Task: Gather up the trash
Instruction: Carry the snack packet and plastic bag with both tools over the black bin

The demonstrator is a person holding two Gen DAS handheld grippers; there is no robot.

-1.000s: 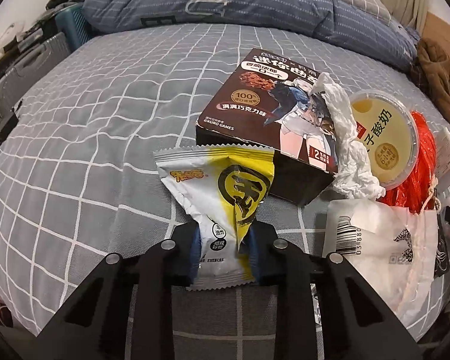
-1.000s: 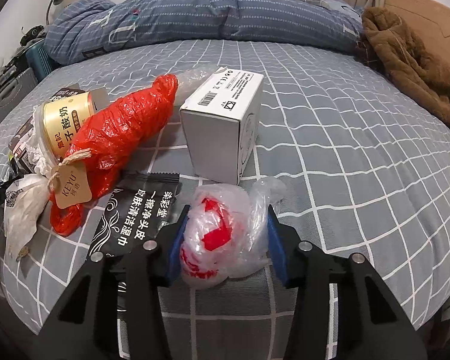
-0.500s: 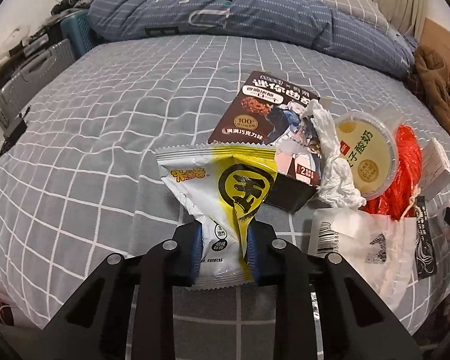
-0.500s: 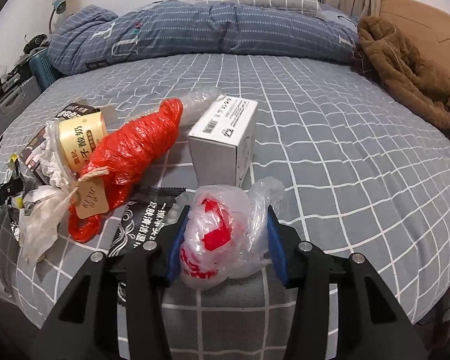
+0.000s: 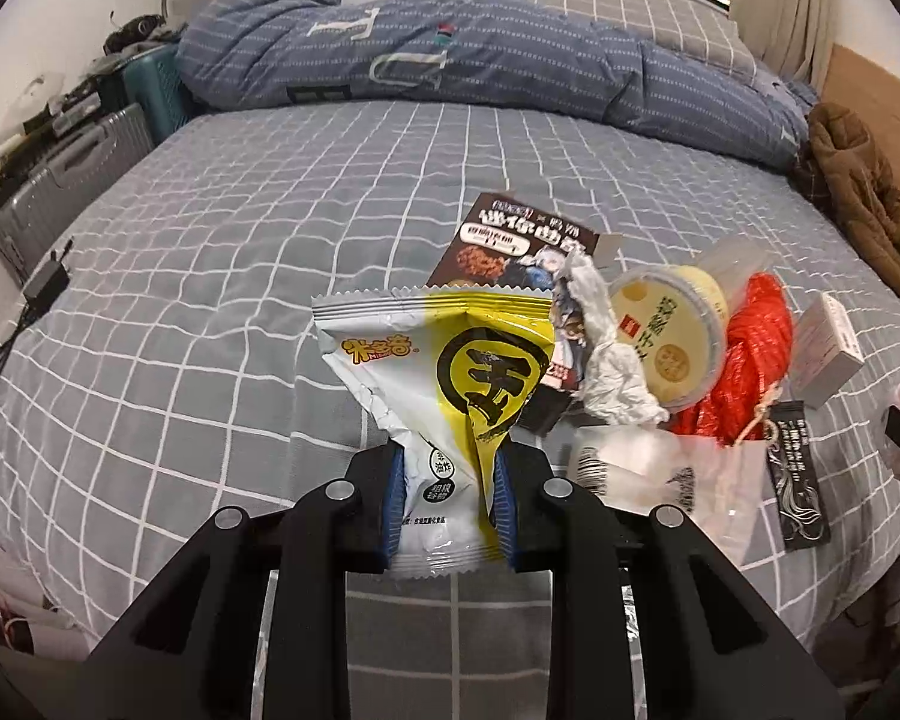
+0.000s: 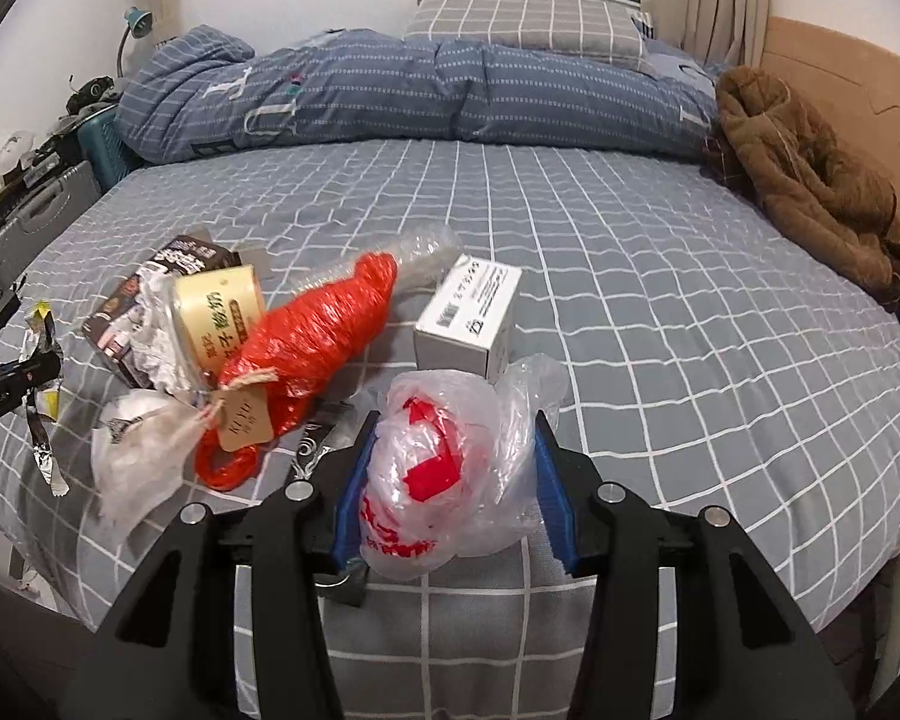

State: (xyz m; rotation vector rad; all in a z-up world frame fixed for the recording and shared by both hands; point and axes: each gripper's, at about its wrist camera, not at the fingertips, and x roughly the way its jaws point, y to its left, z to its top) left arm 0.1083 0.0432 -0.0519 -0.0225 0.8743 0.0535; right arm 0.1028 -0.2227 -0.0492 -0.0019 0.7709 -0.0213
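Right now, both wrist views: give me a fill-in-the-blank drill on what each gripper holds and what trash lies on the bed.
1. The left gripper is shut on a yellow and white ____.
2. The right gripper grips a crumpled clear ____ with red print.
3. The white box lies on the bed to the ____ of the red bag in the right wrist view.

Missing words: snack packet; plastic bag; right
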